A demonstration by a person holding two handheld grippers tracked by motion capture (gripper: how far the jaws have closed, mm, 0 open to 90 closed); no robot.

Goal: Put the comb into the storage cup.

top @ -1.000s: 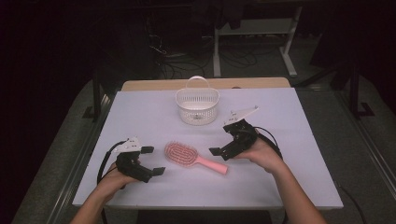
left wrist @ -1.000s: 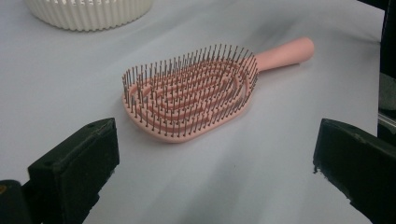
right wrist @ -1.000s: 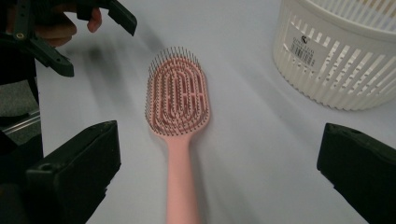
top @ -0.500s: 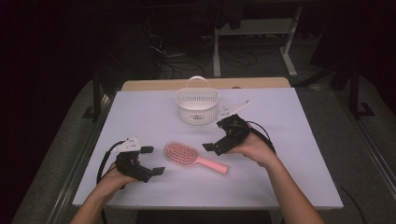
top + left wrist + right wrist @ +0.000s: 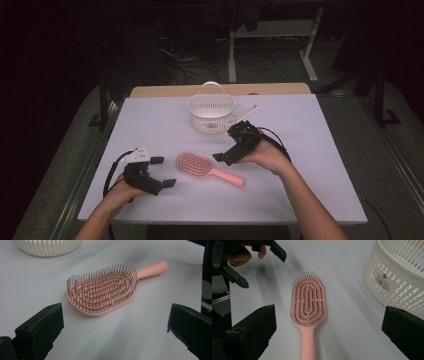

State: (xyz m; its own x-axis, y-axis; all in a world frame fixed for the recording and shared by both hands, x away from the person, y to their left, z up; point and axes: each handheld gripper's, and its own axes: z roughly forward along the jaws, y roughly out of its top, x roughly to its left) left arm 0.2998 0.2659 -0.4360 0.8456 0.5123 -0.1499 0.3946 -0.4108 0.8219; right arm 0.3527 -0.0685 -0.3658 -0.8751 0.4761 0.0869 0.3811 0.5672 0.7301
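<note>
A pink hairbrush [image 5: 199, 166] lies bristles up on the pale table, with its handle pointing right and toward me. My left gripper [image 5: 163, 172] rests on the table just left of the brush head, open, with nothing between its jaws. In the left gripper view the brush [image 5: 102, 291] lies ahead of the open left gripper [image 5: 115, 325]. My right gripper [image 5: 226, 145] hovers open just beyond the handle, aimed at the brush. The right gripper view looks down the brush [image 5: 308, 298], handle nearest, between the spread jaws of the right gripper [image 5: 329, 332].
A white slotted basket [image 5: 211, 112] with a bail handle stands behind the brush at table centre, close to the right gripper; it shows too as the basket [image 5: 397, 277] and the basket [image 5: 47, 247]. The left gripper [image 5: 258, 265] appears beyond the brush. Dark floor surrounds the table [image 5: 325, 165].
My right gripper has moved left and a little away from me, turning its jaws toward the brush. The left gripper and the brush have stayed put.
</note>
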